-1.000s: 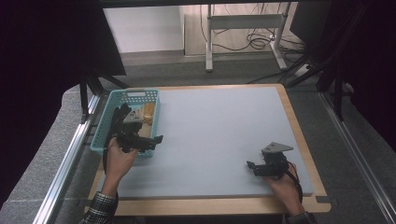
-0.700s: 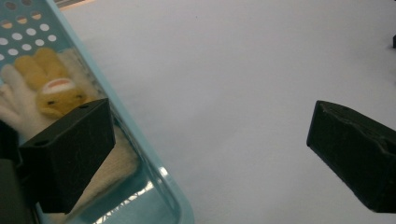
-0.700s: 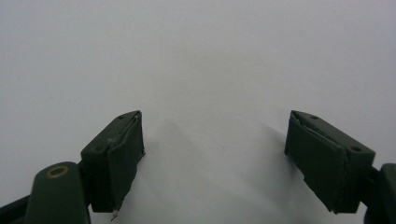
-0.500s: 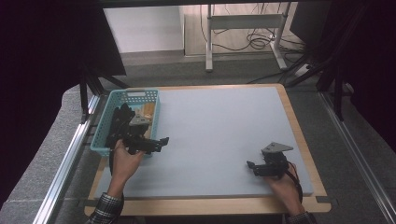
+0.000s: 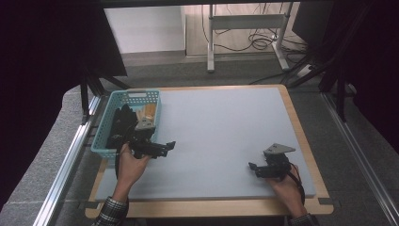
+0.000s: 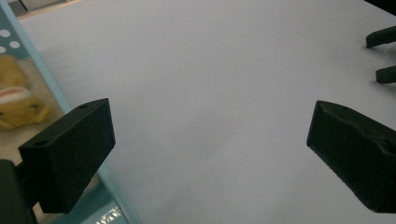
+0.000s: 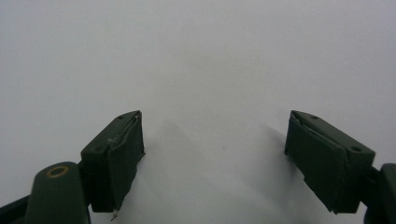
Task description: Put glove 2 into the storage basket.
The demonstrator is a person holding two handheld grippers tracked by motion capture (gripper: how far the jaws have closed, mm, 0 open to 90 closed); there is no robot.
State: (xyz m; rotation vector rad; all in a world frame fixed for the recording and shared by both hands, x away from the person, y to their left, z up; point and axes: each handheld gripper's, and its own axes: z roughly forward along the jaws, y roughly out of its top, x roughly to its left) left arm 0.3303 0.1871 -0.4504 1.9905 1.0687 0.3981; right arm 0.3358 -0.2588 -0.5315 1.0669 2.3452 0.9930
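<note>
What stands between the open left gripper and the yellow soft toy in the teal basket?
The teal plastic basket wall does: the yellow soft toy lies just behind it, beside the left gripper, whose open jaws face the bare mat.

The left gripper [image 5: 167, 146] is black, with two long thin fingers and a grey three-cornered plate on top of its body. In the left gripper view its jaws are thick black blocks with slanted faces; the left block has two small round holes in its upper side. The hand behind this gripper comes out of a checked sleeve [image 5: 112, 210] in dark and light squares.

The right gripper [image 5: 252, 168] is also black and carries a similar grey plate above the jaws. A dark cable runs behind it, along the hand. In the right gripper view each jaw has a flat dark pad and small screw holes, and a brass-coloured ring sits on the arm below the left jaw.
</note>
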